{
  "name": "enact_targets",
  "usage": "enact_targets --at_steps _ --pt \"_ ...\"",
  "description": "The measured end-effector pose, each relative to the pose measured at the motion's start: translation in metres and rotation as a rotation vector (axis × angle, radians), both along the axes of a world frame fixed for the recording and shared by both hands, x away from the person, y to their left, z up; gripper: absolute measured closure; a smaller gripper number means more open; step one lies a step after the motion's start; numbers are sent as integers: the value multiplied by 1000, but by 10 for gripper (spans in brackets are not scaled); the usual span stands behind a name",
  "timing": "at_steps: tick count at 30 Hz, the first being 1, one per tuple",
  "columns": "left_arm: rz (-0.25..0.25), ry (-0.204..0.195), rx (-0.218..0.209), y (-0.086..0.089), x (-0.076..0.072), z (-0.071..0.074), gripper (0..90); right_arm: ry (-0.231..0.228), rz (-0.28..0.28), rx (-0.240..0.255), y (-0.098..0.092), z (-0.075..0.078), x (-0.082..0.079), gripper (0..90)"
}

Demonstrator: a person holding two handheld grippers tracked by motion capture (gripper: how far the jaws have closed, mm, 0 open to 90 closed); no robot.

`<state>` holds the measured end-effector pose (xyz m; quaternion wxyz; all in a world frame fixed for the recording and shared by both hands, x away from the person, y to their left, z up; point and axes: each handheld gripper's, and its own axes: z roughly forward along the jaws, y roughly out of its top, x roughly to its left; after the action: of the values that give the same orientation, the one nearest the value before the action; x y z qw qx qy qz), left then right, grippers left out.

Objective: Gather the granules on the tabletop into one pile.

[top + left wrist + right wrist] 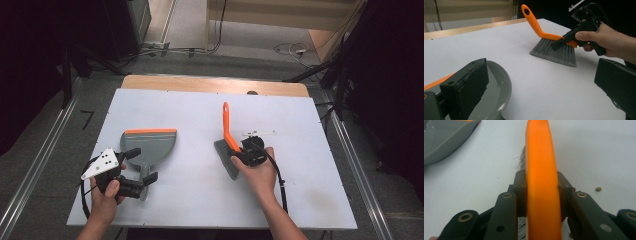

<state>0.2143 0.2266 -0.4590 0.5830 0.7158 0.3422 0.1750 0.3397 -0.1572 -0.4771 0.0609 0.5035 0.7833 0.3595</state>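
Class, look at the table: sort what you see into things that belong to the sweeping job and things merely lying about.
In use:
- orange-handled hand brush with grey bristles, clamped in the right gripper
- grey plastic dustpan with orange lip, its handle between the left gripper jaws
- small brown crumb

Lying about:
- cables on the floor

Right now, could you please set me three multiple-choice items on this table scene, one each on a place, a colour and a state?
1. Where does the dustpan lie relative to the brush?
A. on the person's left
B. on the person's right
C. under it

2. What colour is the brush handle?
A. blue
B. orange
C. green

3. How is the right gripper?
A. open above the table
B. shut on the dustpan
C. shut on the brush

Answers: 1 A, the high view shows it leftward; 2 B, orange in all views; 3 C, its jaws clamp the handle in the right gripper view.
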Motion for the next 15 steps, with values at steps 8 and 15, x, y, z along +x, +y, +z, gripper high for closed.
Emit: enact_targets --at_steps 8,15 --pt "-2 2 0 -1 0 0 0 -5 -16 -2 -9 0 2 680" --pt "0 3 1 -1 0 0 0 -5 -27 3 -16 0 4 680"
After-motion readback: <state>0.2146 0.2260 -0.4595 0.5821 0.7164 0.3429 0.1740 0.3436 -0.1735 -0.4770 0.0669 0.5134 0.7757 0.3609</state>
